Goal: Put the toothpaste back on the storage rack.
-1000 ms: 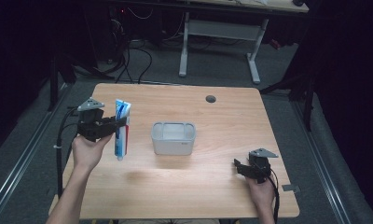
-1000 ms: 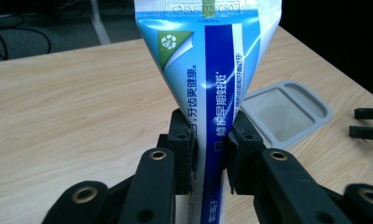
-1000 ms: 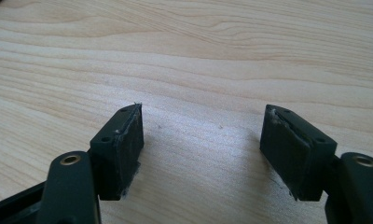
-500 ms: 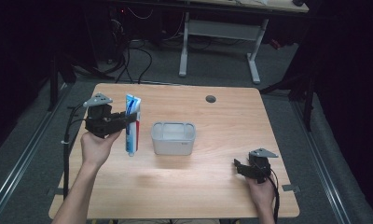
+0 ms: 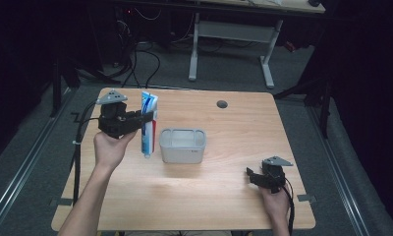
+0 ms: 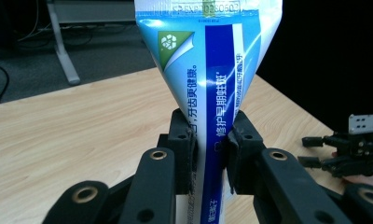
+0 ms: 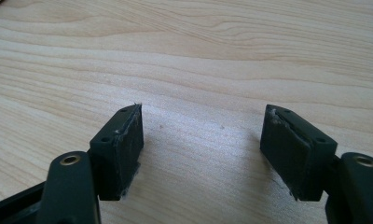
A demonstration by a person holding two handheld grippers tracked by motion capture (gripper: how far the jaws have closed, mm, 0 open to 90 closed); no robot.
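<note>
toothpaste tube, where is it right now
In the high view the toothpaste tube is at the table's left side, held upright in the left claw, cap down just left of the clear plastic box.

left gripper (image 5: 148,118): black, grey three-cornered plate, black cable | right gripper (image 5: 251,175): black, brass-ringed screw holes | forearms bare

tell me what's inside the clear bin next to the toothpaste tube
Nothing shows inside the clear plastic bin in the high view; its pale floor looks bare. The near wall hides the front strip of that floor. The toothpaste tube hangs beside it.
</note>
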